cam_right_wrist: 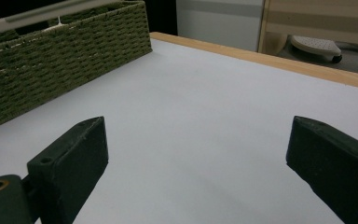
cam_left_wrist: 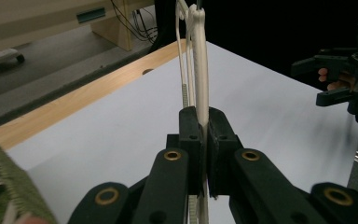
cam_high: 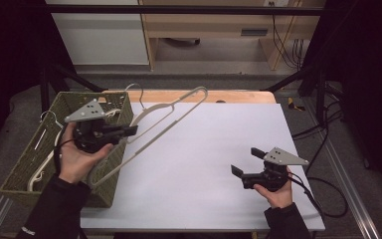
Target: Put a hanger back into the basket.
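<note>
Woven green wicker makes up the basket [cam_high: 30, 164] at the left edge of the white surface [cam_high: 219, 169], and its right rim looks the likeliest trouble: the pale hanger [cam_high: 164, 122] is partly raised over that rim, and its near left end, low beside the wicker, could catch on the weave or on the other hangers [cam_high: 42, 164] lying inside and drag them or the basket along. The left gripper [cam_high: 129, 130] has its fingers [cam_left_wrist: 191, 135] clenched on one thin bar, so the hanger could also swing or twist in so narrow a hold. The long axis runs diagonally, from near left by the basket to far right over the surface, with the looped end pointing far right and raised. The right gripper [cam_high: 244, 162] hovers low at the near right, fingers [cam_right_wrist: 74, 158] spread wide and released, well apart from the hanger.
</note>
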`<state>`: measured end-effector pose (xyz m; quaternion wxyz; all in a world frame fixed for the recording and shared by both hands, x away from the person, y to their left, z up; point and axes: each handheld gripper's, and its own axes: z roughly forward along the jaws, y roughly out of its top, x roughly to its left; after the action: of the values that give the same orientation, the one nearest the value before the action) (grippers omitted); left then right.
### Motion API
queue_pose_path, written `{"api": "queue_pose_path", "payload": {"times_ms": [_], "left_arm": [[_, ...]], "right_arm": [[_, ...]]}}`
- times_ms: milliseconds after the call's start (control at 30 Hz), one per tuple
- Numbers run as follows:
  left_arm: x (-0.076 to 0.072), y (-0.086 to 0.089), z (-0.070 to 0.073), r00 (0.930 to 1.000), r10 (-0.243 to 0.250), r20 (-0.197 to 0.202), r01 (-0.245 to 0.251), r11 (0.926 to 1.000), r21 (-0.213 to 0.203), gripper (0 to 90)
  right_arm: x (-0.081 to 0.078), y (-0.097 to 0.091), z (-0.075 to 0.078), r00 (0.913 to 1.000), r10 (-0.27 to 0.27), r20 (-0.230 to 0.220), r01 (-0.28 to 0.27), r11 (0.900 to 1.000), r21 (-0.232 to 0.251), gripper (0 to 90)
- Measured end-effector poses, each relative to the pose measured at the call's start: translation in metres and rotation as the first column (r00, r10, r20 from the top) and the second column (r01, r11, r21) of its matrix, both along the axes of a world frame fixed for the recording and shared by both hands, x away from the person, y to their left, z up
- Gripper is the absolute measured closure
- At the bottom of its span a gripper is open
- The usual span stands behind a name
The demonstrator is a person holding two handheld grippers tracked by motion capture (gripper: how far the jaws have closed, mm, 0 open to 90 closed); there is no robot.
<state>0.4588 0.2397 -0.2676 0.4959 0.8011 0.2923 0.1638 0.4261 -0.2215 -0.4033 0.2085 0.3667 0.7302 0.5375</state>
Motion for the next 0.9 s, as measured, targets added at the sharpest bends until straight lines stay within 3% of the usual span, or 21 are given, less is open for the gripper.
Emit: {"api": "queue_pose_path", "payload": {"times_ms": [167, 400, 667, 900], "left_arm": [[0.003, 0.032, 0.01, 0.9989, 0.043, 0.019, -0.044, 0.9988, 0.022, 86.3], [0.009, 0.065, 0.011, 0.9956, 0.091, 0.021, -0.092, 0.9951, 0.038, 86.4], [0.022, 0.102, -0.003, 0.9924, 0.123, -0.001, -0.123, 0.9911, 0.051, 86.3], [0.025, 0.132, -0.014, 0.9872, 0.159, -0.013, -0.158, 0.9856, 0.06, 86.3]], "right_arm": [[0.0, 0.001, 0.0, 1.0, 0.001, -0.007, -0.001, 1.0, -0.001, 6.1], [0.001, 0.001, -0.001, 1.0, -0.001, -0.002, 0.001, 1.0, -0.003, 6.0], [0.001, 0.001, -0.001, 1.0, -0.001, -0.004, 0.001, 1.0, -0.007, 5.9], [0.002, 0.001, -0.002, 1.0, 0.002, -0.008, -0.002, 1.0, -0.009, 5.9]]}}
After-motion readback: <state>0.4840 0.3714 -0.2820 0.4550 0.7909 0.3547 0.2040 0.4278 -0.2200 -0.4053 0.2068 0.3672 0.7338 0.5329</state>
